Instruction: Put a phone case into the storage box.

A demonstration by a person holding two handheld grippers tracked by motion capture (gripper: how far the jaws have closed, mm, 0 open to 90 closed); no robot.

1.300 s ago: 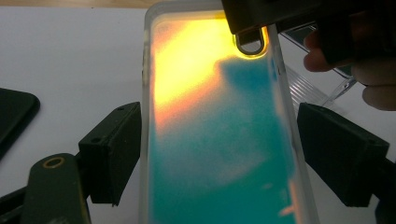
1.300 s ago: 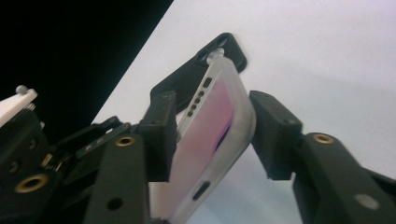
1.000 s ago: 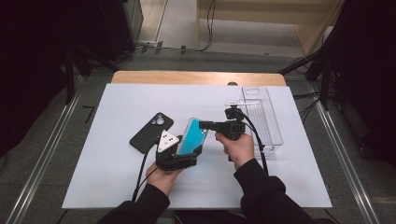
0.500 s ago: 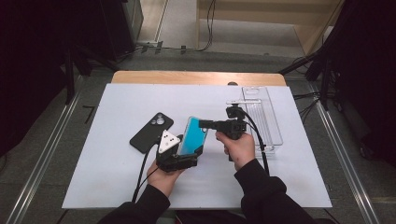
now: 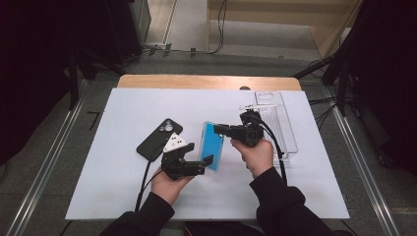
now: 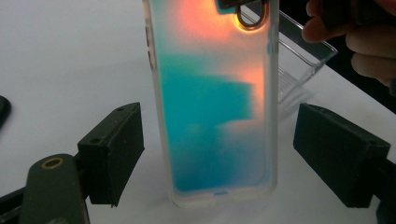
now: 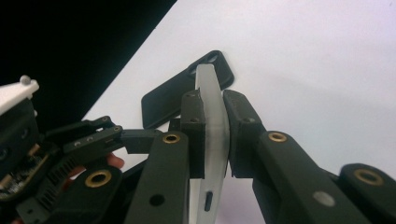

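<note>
White tabletop (image 5: 123, 196): black phone (image 5: 158, 139) left, clear box (image 5: 280, 123) right; right gripper (image 5: 220, 129) clamps translucent blue phone case (image 5: 212, 145) upright, long axis vertical; left gripper (image 5: 209, 160) wide around it.

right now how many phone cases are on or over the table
3: the translucent blue case held upright, pinched in the right tongs; the black case flat on the mat to its left; the clear case flat at the right edge. None seem hidden.
</note>
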